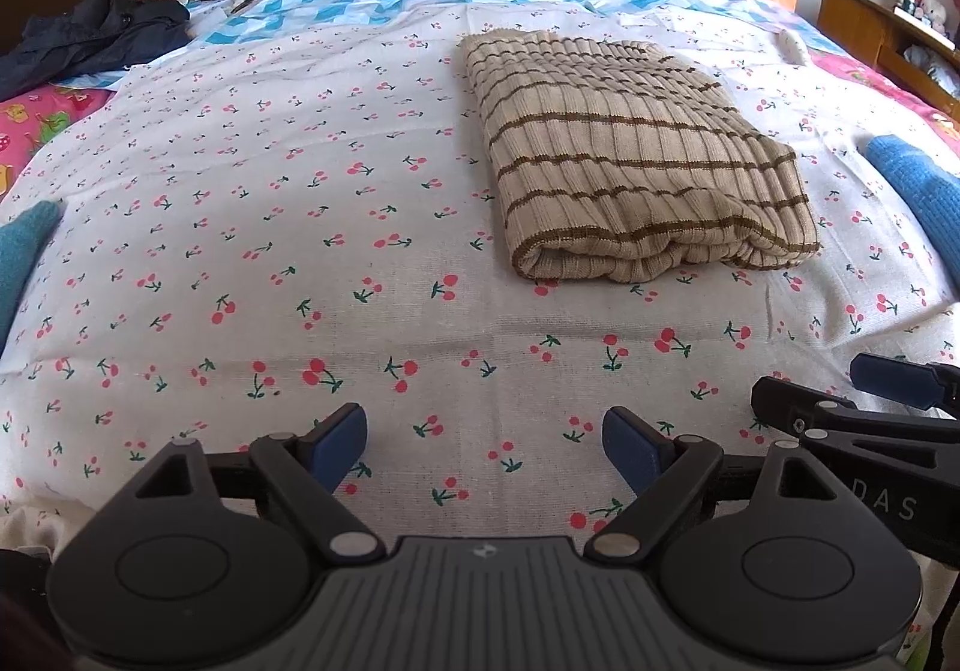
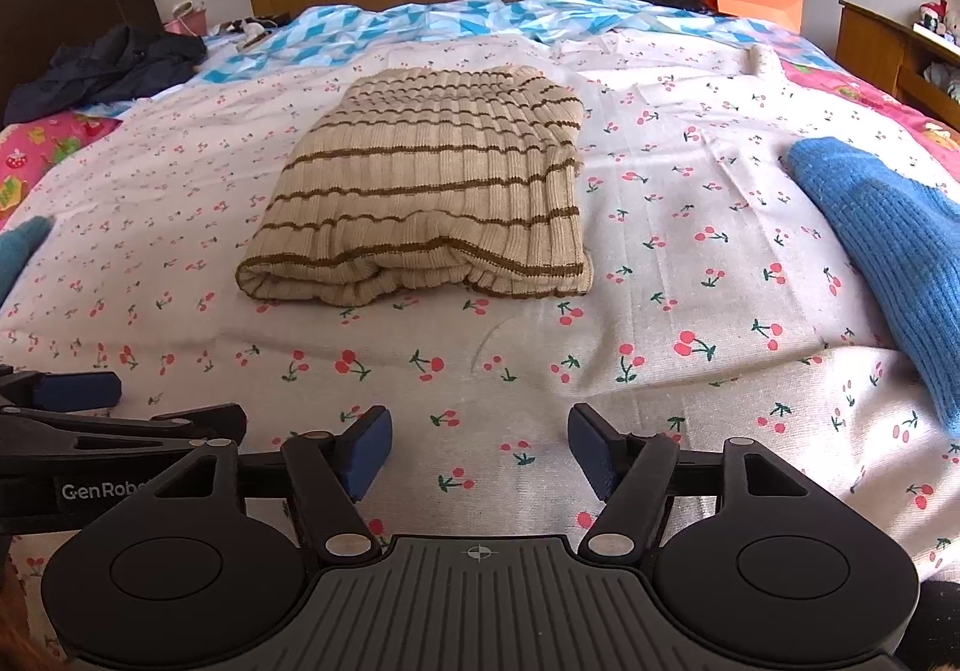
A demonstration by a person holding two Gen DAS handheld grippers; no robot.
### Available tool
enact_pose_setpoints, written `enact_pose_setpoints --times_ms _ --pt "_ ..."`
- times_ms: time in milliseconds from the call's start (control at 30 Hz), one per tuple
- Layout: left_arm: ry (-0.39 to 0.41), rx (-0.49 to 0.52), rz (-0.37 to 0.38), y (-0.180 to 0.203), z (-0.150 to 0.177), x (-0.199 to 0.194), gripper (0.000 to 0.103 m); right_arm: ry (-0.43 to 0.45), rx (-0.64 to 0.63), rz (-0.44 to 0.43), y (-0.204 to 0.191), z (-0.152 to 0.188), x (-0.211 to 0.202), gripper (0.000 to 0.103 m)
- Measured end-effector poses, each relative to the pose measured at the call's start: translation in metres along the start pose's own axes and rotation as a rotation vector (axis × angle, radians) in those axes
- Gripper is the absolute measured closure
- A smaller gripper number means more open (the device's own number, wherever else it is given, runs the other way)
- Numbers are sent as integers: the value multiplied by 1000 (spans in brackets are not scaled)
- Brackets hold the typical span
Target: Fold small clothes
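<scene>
Both claws hang spread over the cherry-print sheet [image 1: 300, 263] with nothing between their pads: left claw [image 1: 486, 452], right claw [image 2: 480, 449]. From the right claw, the folded striped sweater [image 2: 432, 191] lies flat on the bed at twelve o'clock, long axis running away, folded edge nearest. A blue knit garment [image 2: 882, 251] lies at two o'clock.

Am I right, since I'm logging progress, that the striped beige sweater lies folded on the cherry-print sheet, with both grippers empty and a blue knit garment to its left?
Not quite: the blue knit garment lies to the right of the striped beige sweater, as the right wrist view shows. The sweater is folded on the cherry-print sheet, and the left gripper and right gripper are empty.
</scene>
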State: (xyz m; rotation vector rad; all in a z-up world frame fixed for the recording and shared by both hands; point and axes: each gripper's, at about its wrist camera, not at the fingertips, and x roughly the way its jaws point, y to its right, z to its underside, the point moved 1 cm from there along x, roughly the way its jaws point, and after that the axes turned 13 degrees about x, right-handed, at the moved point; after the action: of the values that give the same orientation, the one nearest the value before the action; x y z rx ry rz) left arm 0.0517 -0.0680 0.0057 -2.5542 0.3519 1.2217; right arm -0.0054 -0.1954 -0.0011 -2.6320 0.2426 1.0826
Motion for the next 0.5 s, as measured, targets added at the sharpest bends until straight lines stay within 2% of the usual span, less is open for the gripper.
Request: enact_pose_setpoints --times_ms 500 --pt "-8 -19 -1 -3 0 1 11 -15 23 -3 2 -1 0 31"
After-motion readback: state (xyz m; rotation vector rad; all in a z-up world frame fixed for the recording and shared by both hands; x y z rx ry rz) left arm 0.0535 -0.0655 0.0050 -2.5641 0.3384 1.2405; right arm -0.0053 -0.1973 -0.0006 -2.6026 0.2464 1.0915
